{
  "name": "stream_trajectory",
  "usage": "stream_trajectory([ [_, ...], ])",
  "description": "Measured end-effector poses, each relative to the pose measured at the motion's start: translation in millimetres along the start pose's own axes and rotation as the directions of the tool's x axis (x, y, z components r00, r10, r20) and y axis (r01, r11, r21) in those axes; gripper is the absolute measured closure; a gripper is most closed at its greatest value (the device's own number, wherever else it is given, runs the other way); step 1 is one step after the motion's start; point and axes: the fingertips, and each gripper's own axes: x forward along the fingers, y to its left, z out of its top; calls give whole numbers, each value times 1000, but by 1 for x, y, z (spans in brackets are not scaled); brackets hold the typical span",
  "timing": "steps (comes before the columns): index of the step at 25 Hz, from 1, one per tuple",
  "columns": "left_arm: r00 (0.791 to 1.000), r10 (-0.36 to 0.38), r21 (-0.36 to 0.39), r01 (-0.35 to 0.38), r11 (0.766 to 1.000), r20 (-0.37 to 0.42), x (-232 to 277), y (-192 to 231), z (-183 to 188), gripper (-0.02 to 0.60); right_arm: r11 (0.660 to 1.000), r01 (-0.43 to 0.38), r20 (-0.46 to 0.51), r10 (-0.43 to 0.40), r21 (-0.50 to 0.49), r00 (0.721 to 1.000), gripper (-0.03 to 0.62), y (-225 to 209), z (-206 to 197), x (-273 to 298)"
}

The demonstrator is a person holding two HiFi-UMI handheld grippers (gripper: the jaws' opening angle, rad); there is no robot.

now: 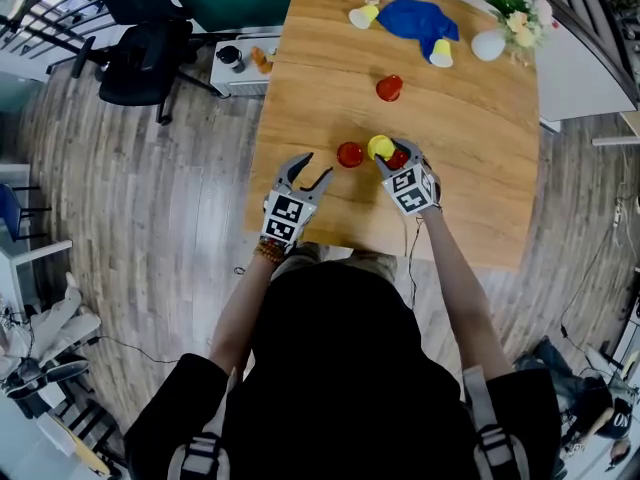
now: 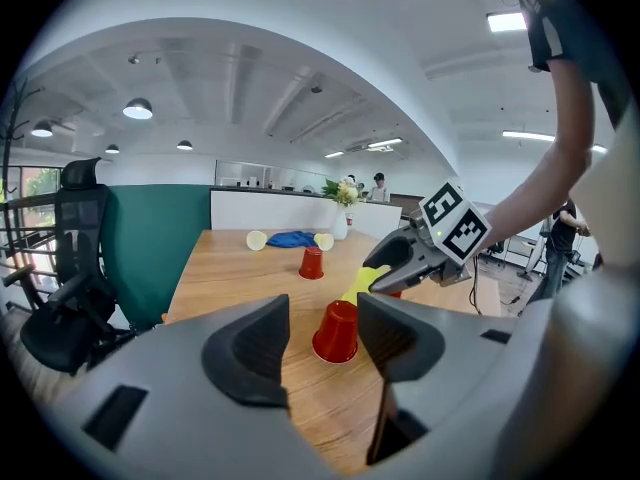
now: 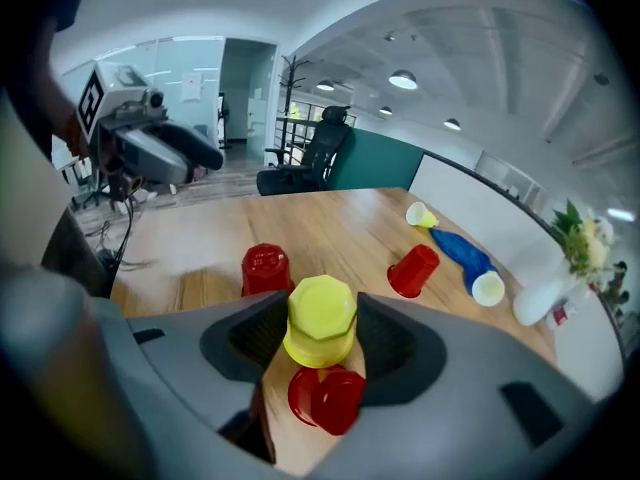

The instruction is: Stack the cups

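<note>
My right gripper (image 1: 388,153) (image 3: 320,330) is shut on an upside-down yellow cup (image 1: 380,146) (image 3: 320,318), held just above the table. Under it a red cup (image 3: 328,398) lies on its side. Another red cup (image 1: 350,154) (image 2: 337,332) stands upside down ahead of my left gripper (image 1: 318,166) (image 2: 322,340), which is open and holds nothing. A third red cup (image 1: 389,88) (image 3: 414,269) sits farther back. At the far end, two yellow cups (image 1: 363,14) (image 1: 441,54) lie on their sides. In the left gripper view, the right gripper (image 2: 400,268) holds the yellow cup (image 2: 358,284).
A blue cloth (image 1: 418,18) lies between the far yellow cups, with a white vase of flowers (image 1: 488,44) to its right. The wooden table (image 1: 480,168) ends close to me. A black office chair (image 1: 140,58) stands on the floor at left.
</note>
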Motion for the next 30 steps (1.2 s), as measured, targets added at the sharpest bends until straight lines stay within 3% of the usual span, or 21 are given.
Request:
stream_trajectory([
  [3, 1000, -3, 1, 3, 1000, -2, -1, -2, -2, 348, 999, -16, -20, 15, -41, 1000, 364, 11, -4, 1],
  [22, 1000, -3, 0, 3, 1000, -6, -3, -1, -4, 350, 996, -59, -111, 52, -62, 992, 356, 30, -22, 13],
  [26, 1000, -8, 0, 8, 1000, -7, -2, -3, -4, 350, 999, -40, -44, 40, 11, 998, 300, 19, -14, -6],
  [30, 1000, -17, 2, 17, 1000, -15, 0, -3, -6, 350, 992, 55, -23, -52, 113, 998, 296, -7, -30, -32],
])
